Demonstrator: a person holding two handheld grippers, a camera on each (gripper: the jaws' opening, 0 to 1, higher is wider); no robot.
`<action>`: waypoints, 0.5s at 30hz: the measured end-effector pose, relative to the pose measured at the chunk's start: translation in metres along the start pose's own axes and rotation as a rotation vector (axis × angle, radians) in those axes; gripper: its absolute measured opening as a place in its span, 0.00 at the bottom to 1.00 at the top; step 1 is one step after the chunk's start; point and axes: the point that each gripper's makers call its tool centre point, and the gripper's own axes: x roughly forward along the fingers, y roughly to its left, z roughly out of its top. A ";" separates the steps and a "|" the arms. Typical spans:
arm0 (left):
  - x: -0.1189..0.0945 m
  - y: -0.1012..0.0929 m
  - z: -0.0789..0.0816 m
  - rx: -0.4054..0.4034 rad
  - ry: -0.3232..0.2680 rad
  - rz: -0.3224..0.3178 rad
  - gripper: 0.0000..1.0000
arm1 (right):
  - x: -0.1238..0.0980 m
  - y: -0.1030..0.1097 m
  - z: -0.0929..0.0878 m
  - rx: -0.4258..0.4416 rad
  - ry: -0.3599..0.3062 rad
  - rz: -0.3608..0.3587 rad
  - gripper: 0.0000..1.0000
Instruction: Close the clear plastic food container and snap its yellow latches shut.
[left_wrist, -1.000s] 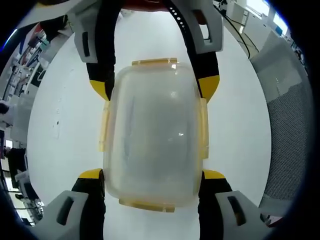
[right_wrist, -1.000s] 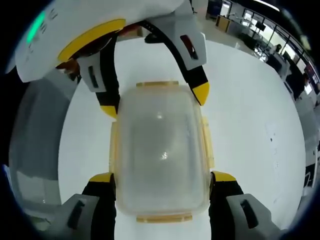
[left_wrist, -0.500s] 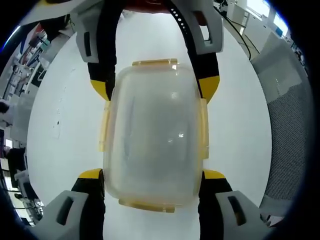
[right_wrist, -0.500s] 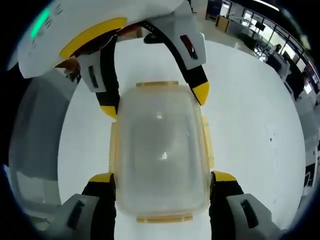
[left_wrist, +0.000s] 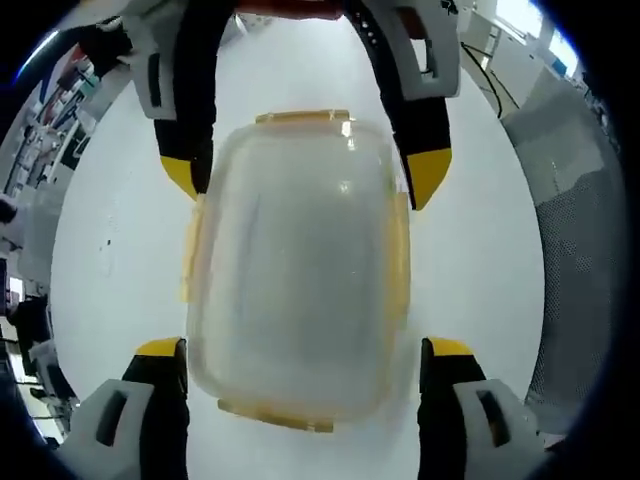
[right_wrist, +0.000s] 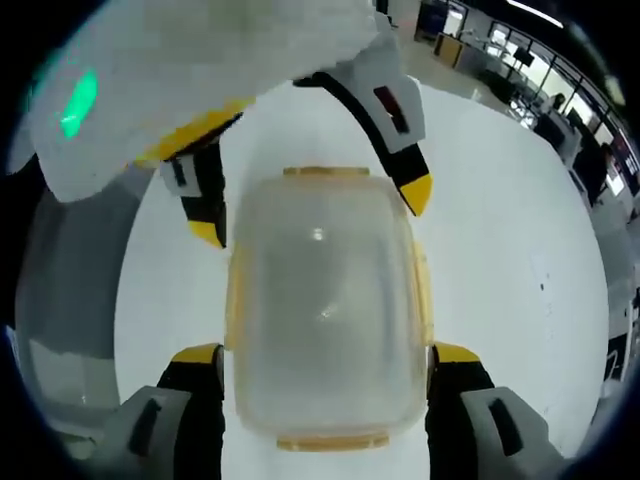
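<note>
- Clear, frosted plastic is what the left gripper view is looking down on: the food container (left_wrist: 297, 290) is sitting on the white table (left_wrist: 480, 250) with its lid on top, and its yellow latches (left_wrist: 397, 262) are lying along the four edges.
- The left gripper (left_wrist: 300, 385) is standing with its jaws apart, one yellow tip on each side of the near end of the box, and a gap is showing on both sides, so it is gripping nothing.
- The right gripper (left_wrist: 305, 185) is reaching in from the far side, its tips also spread outside the far corners.
- In the right gripper view the same container (right_wrist: 325, 310) is lying lengthwise between that gripper's own (right_wrist: 325, 375) open jaws, close beside the walls; I cannot tell whether they are touching.
- The left gripper (right_wrist: 310, 215) is coming in from the top there, tips apart.
- My judgement: the long-side latches (right_wrist: 423, 300) are looking flat already, though I cannot tell whether they are snapped. To do it well, I would be steadying the box with one tool while pressing each flap squarely down at its middle, opposite sides in turn.
- No brand, label or legible writing is showing on the box or the table.
</note>
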 end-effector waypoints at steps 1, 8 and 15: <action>0.000 -0.003 0.001 -0.018 -0.012 -0.013 0.97 | 0.001 0.000 0.000 -0.003 0.007 -0.002 0.89; -0.002 0.003 0.005 -0.019 -0.042 -0.005 0.95 | -0.003 -0.007 0.001 -0.009 -0.008 -0.015 0.87; -0.005 0.009 0.003 -0.033 -0.048 0.017 0.91 | -0.007 -0.009 0.001 -0.018 -0.016 -0.041 0.87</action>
